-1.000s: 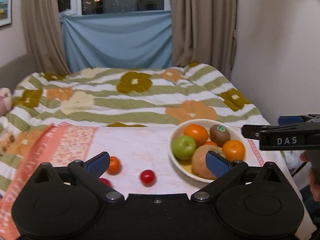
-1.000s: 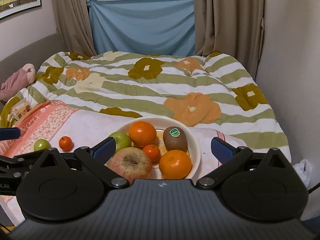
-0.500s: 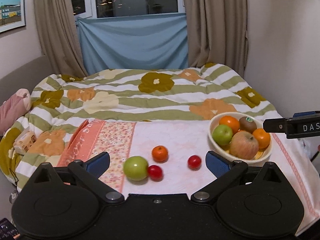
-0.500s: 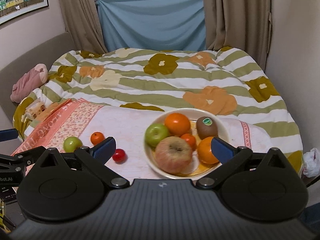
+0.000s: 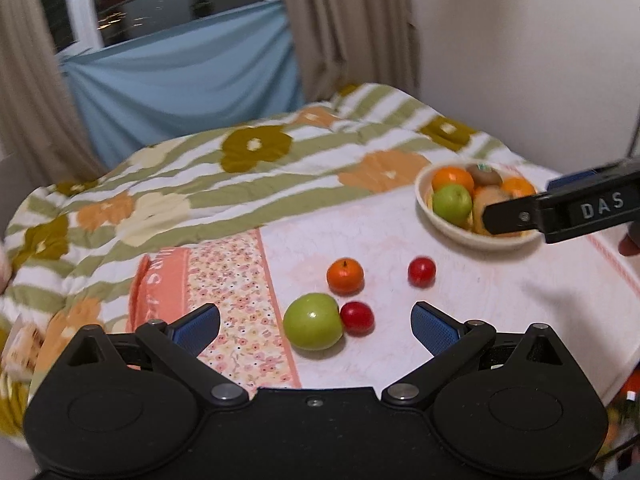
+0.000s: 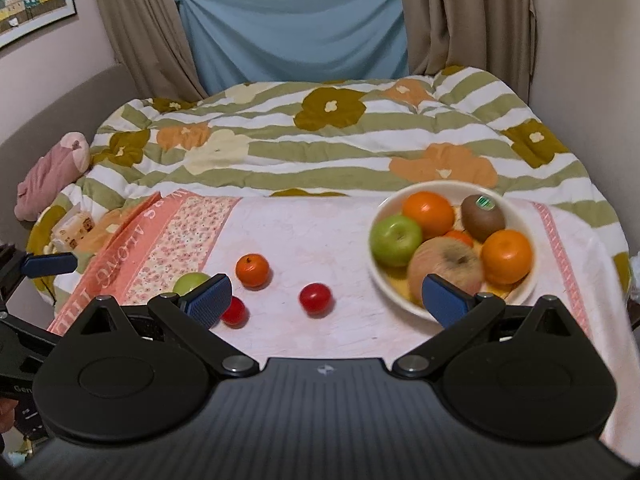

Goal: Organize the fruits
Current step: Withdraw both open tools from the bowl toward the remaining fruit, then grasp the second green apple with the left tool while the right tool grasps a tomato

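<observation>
1. Four loose fruits are seen on the pink-and-white cloth: a green apple, a small orange, and two small red fruits.
2. One red fruit is seen touching the right side of the green apple. The other red fruit is found farther right, well apart from it.
3. The small orange is placed just beyond the green apple, a little to its right.
4. The left gripper is held wide open and nothing is held in it. The green apple and the red fruit touching it are seen between its two blue pads, just past the tips.
5. A white bowl is set on the far right part of the cloth. It is filled with a green apple, two oranges, a kiwi with a sticker, a big reddish apple and a small orange fruit.
6. The right gripper is also held wide open and empty. The lone red fruit is seen between its pads, and its right pad is seen in front of the bowl's near rim.
7. The cloth is spread over a striped blanket with flowers. Curtains and a blue sheet are seen behind it.
</observation>
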The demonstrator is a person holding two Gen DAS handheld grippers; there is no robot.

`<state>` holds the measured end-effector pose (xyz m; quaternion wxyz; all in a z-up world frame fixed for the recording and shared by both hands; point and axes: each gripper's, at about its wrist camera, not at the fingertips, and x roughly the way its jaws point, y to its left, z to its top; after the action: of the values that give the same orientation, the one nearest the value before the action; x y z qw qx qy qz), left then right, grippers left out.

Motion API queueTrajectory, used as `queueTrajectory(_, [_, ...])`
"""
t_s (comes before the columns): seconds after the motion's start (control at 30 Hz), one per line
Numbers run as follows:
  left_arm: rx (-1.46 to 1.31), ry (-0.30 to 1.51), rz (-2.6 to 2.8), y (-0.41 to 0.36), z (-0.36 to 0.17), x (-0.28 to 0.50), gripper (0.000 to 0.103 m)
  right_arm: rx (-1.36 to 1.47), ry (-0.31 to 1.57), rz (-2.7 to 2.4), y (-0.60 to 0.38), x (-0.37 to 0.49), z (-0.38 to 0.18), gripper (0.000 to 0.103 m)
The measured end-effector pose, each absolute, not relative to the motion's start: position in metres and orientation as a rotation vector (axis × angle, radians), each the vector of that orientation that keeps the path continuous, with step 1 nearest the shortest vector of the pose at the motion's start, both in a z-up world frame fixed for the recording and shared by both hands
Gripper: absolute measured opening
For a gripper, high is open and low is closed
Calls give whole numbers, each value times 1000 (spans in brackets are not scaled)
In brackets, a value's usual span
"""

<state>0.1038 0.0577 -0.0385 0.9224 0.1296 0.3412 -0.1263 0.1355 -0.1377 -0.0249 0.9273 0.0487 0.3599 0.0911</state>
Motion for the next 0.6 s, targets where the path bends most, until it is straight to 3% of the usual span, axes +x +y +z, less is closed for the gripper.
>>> queueTrajectory(0.6, [553, 737, -626, 74, -108, 166, 91, 139, 829, 118, -71, 162, -100, 103])
